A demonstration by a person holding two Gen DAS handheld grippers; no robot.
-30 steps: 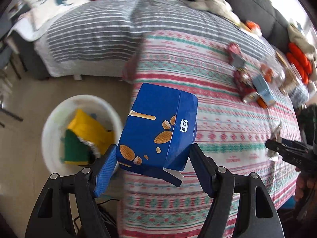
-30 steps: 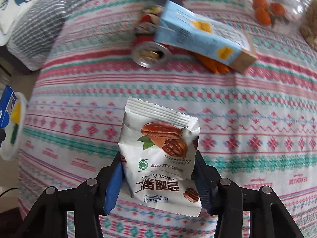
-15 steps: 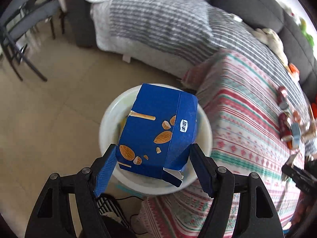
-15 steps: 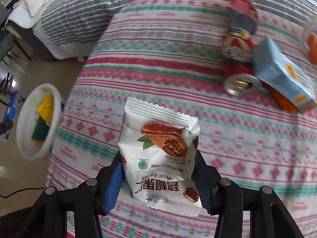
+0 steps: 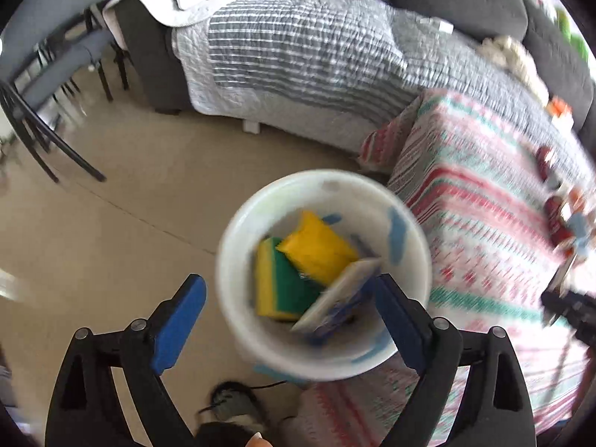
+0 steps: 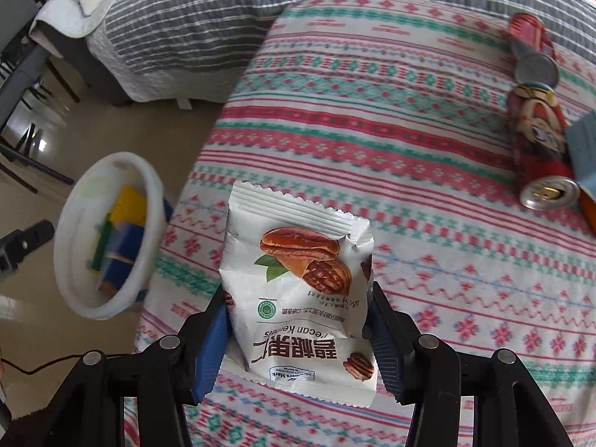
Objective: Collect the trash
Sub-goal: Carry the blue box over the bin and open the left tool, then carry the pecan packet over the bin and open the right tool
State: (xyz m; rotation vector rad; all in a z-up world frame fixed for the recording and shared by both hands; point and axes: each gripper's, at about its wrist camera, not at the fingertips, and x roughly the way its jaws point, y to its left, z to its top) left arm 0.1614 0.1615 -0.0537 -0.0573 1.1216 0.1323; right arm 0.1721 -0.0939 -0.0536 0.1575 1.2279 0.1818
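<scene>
Since the earlier frame we note that the left gripper (image 5: pixel 287 320) has carried the blue carton (image 5: pixel 335 309) from over the tablecloth (image 5: pixel 484 223) to above the white bin (image 5: pixel 260 335); its jaws have just been opening, nothing is between them, and the carton now lies tilted in the bin against the yellow and green sponges (image 5: pixel 294 268). Our right gripper (image 6: pixel 298 335) is clamped on the pecan packet (image 6: pixel 298 272), held over the cloth and well short of the bin. We judge three risks: the packet is soft, so it could slip in transit; released before it is over the rim, it would land on the floor; and both grippers converging on the bin could collide. Cans (image 6: pixel 536 126) and a light blue box (image 6: pixel 585 149) remain uncollected on the cloth
</scene>
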